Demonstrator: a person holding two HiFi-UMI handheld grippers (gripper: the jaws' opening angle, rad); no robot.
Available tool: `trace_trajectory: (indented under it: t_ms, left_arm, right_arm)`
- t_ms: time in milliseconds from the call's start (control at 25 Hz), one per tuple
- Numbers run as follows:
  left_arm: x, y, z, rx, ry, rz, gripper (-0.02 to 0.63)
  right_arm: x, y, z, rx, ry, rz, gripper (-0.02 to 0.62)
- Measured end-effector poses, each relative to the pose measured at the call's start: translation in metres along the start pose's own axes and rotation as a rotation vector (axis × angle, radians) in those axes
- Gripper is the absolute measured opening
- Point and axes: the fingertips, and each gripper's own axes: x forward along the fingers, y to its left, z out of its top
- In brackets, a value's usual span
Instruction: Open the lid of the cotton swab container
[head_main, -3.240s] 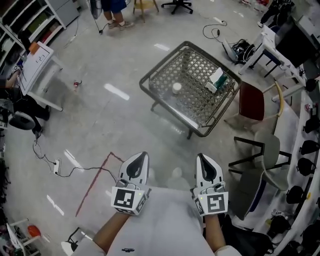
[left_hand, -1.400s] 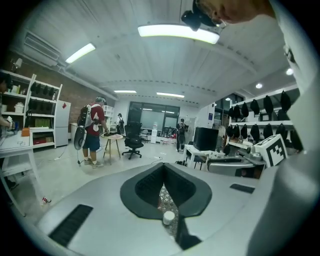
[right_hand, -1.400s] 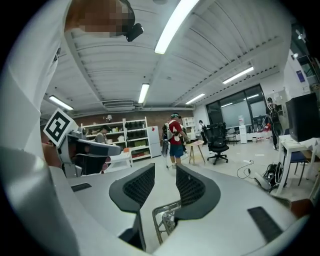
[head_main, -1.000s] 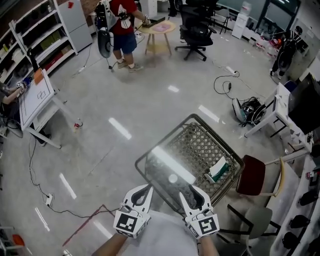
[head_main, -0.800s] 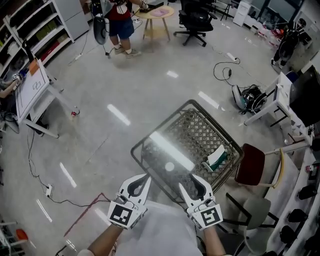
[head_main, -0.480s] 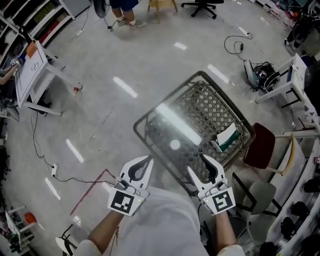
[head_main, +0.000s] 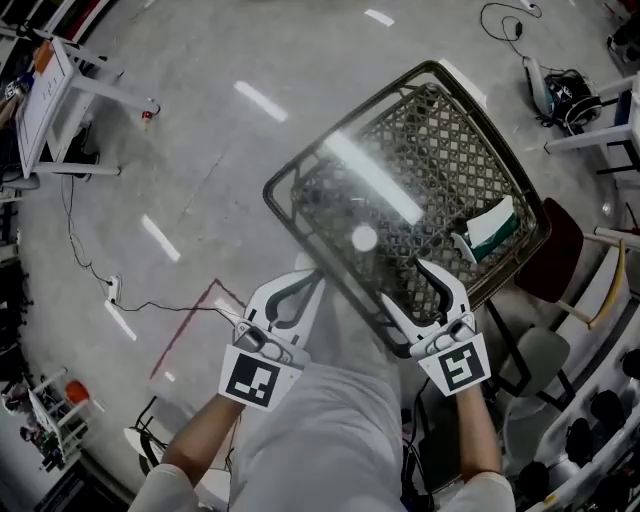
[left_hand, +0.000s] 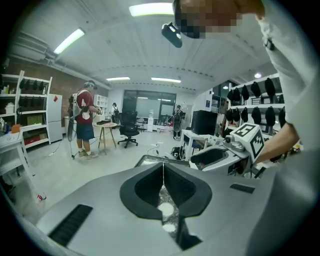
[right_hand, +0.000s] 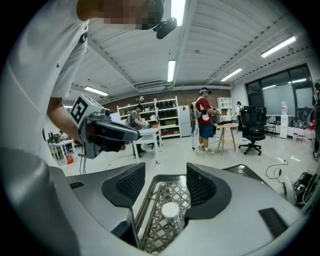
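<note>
The cotton swab container (head_main: 364, 238) is a small white round tub with its lid on, standing on the glass-topped wicker table (head_main: 300, 165). My left gripper (head_main: 312, 276) hovers at the table's near edge with its jaws shut and empty. My right gripper (head_main: 421, 288) is over the near edge to the right, open; its jaws have just been opening and hold nothing. In the right gripper view the container (right_hand: 170, 210) shows ahead, beyond the spread jaws of the right gripper (right_hand: 166, 176). The left gripper view shows the left gripper (left_hand: 162, 166) closed, with the tub (left_hand: 165, 210) glimpsed below.
A green and white packet (head_main: 492, 228) lies at the table's right side. A dark red chair (head_main: 556, 252) stands past the table's right corner. A red tape line (head_main: 190, 335) and cables cross the floor. A person in a red shirt (right_hand: 204, 120) stands far off.
Both grippers have come down toward the table's near edge and the table now fills more of the head view. The right jaws have spread wider; the left stayed shut.
</note>
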Motion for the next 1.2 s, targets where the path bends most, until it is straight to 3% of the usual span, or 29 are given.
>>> trace_trajectory:
  t_ms: [200, 480, 720, 1200]
  left_arm:
    - [0.028, 0.005, -0.027, 0.053, 0.018, 0.006, 0.005]
    - [0.056, 0.009, -0.068, 0.031, 0.053, 0.014, 0.005]
    - [0.072, 0.011, -0.097, 0.005, 0.078, 0.024, 0.005]
    - [0.09, 0.011, -0.125, -0.025, 0.077, 0.029, 0.005]
  right_arm:
    - [0.027, -0.011, -0.042, -0.036, 0.024, 0.022, 0.241]
    - [0.062, -0.023, -0.11, -0.016, 0.058, -0.031, 0.252]
    - [0.086, -0.023, -0.16, -0.071, 0.118, -0.071, 0.259]
    - [0.127, -0.024, -0.199, -0.118, 0.146, -0.146, 0.265]
